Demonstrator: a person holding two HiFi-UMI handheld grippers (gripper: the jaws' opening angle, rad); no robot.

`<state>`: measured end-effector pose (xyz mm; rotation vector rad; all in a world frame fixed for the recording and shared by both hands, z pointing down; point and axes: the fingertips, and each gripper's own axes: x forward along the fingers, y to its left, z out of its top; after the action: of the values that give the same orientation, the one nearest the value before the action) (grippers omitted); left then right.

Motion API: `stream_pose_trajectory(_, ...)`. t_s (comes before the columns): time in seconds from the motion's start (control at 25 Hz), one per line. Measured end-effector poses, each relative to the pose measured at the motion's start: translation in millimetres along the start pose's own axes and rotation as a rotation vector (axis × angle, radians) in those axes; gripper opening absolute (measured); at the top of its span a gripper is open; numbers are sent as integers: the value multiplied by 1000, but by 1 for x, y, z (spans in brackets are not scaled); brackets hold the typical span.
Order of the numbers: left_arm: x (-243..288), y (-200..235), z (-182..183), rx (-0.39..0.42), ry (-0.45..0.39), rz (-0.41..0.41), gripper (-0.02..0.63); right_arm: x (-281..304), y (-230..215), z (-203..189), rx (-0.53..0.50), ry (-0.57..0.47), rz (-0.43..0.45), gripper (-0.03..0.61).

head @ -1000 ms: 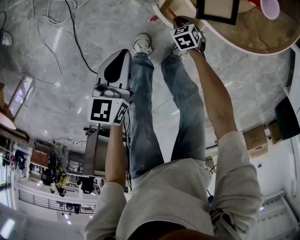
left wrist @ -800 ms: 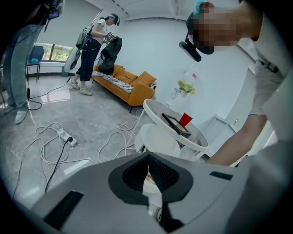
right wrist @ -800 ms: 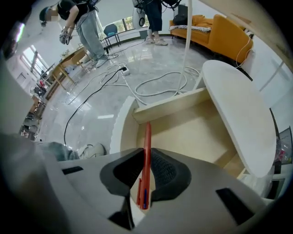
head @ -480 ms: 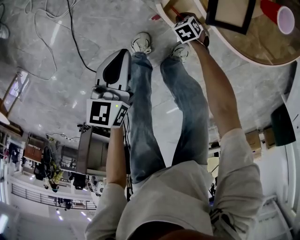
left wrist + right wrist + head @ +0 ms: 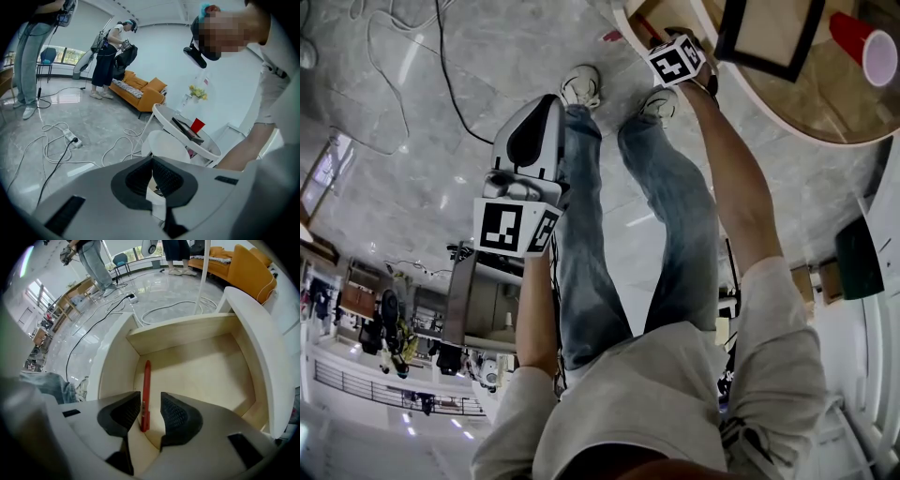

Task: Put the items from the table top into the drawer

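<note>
The drawer (image 5: 187, 357) stands open, its pale wooden floor bare except for a red pen (image 5: 146, 376) lying along the left wall. My right gripper (image 5: 150, 400) points straight down into it. Its jaws have just been opening, and the pen lies loose between and below them, not pressed. In the head view only its marker cube (image 5: 677, 58) shows, above the drawer (image 5: 639, 21). My left gripper (image 5: 151, 161) is shut on nothing and hangs over the floor by the person's legs (image 5: 542, 108). On the round table (image 5: 806, 103) stand a black-framed picture (image 5: 769, 33) and a red cup (image 5: 867, 42).
Cables and a power strip (image 5: 71, 138) lie on the grey floor. An orange sofa (image 5: 140, 89) stands further back with other people near it. The drawer's white front panel (image 5: 255, 348) juts out on the right. The person's shoes (image 5: 581, 86) stand close to the table.
The right gripper's cube has shifted a little further toward the drawer, lower into it. The left gripper has stayed almost where it was.
</note>
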<state>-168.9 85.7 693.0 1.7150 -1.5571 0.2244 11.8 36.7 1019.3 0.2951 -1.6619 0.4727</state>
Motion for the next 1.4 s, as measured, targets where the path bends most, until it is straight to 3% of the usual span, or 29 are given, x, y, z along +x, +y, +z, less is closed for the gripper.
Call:
stream_pose_trajectory(0.24,-4,-6,7,10,1,-12,15,-20,-5,7,7,-43,-30,140)
stream_pose_trajectory(0.52,-8,-27,25,46,1,-65,15,-59,-4,10,59,-123,-92,56)
stream_pose_trajectory(0.72,-15,-47,36,79,12,-117,15,-98,4,16,138,-216,-109,26)
stream_pose_trajectory(1.4,-23,-100,68,226,84,-281,15,-255,18,26,464,-564,-178,25)
